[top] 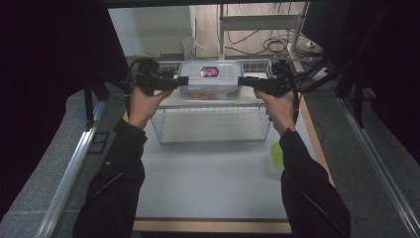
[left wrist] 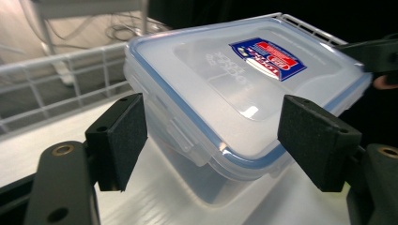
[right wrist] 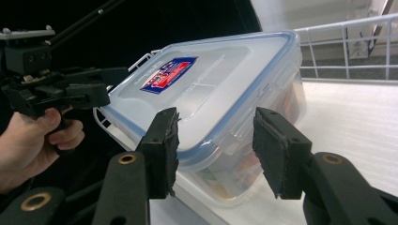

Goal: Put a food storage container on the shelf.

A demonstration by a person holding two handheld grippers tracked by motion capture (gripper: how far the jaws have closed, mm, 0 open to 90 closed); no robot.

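Observation:
A clear plastic box (top: 210, 79) with a blue-sealed clip lid and a red and blue label rests on the white top of a wire basket (top: 213, 130). Something orange-red lies inside it. My left gripper (top: 174, 83) is at the box's left end, my right gripper (top: 242, 82) at its right end. In the left gripper view, the left gripper (left wrist: 218, 140) stands wide open, its pads on either side of a corner of the box (left wrist: 244, 84). The right gripper (right wrist: 216, 150) is open too, its pads straddling the rim of the box (right wrist: 211, 84) near a side clip.
A wire rail (left wrist: 61, 79) runs around the basket top behind the box. A yellow-green object (top: 276, 152) lies at the table's right edge beside my right sleeve. Dark curtains hang on both sides, and a metal stand with cables (top: 277, 44) is beyond the table.

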